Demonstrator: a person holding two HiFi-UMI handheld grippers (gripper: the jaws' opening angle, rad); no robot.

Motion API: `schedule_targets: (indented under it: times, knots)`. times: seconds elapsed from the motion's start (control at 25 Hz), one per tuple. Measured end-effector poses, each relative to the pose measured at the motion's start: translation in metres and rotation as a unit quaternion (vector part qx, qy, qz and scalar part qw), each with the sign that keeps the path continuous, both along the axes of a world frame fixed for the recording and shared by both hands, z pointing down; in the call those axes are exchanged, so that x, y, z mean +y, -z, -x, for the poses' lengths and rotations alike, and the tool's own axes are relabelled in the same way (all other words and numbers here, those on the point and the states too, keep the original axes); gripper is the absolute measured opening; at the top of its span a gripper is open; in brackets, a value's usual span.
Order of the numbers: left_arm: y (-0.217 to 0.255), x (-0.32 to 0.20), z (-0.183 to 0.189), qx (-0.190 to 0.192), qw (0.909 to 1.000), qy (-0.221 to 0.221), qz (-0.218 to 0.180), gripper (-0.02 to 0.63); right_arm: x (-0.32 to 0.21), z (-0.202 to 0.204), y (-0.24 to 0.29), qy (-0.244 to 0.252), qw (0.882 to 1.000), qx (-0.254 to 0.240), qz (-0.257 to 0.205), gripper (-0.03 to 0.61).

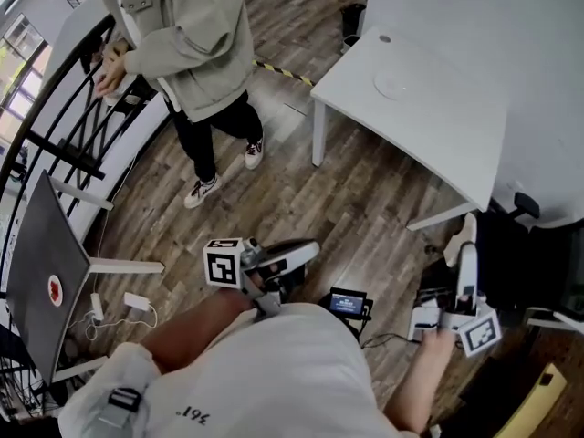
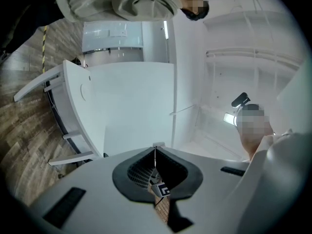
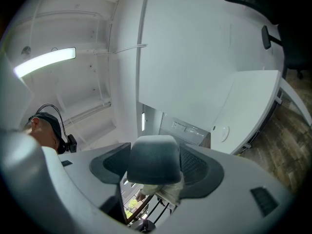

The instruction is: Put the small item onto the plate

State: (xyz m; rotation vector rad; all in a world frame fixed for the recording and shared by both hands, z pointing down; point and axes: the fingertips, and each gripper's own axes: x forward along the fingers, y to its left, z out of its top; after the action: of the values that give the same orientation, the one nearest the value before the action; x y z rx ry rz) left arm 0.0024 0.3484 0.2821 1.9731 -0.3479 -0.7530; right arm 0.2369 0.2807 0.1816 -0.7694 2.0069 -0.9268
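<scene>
The right tool (image 3: 153, 152) gripped a dark grey, round-cornered block (image 3: 152, 167), judged to be the small item, with its jaws set apart against the block's two flanks. The left tool (image 2: 155, 150) was closed on nothing, its jaws meeting in a thin line. The block looked matte, light and perhaps slightly yielding. A hold across its flat sides therefore appeared safest, with little risk of breakage but some chance of twisting if it were pinched near an edge. The white plate (image 1: 394, 84) lay empty on a white table (image 1: 438, 117), well apart from both tools, which hung low over the wood-plank floor (image 1: 365, 190). The tabletop appeared smooth and almost bare. A second person (image 1: 196, 44) in a grey hooded top stood beside a black railing (image 1: 82, 126).
</scene>
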Motion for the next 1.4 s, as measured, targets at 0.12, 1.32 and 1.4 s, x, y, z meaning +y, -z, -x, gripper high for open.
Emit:
schedule_targets:
  times: [0.12, 1.32, 1.4]
  knots:
    - [0.003, 0.001, 0.002, 0.005, 1.0000, -0.004, -0.001, 0.006, -0.005, 0.010, 0.002, 0.017, 1.000, -0.001, -0.004, 0.316]
    - [-0.007, -0.006, -0.083, 0.011, 0.9995, -0.028, 0.012, 0.006, -0.004, -0.058, -0.028, -0.009, 0.999, 0.030, 0.035, 0.316]
    - [-0.010, -0.009, -0.094, 0.012, 0.9995, -0.024, 0.015, 0.006, -0.010, -0.064, -0.032, 0.000, 0.999, 0.030, 0.038, 0.316]
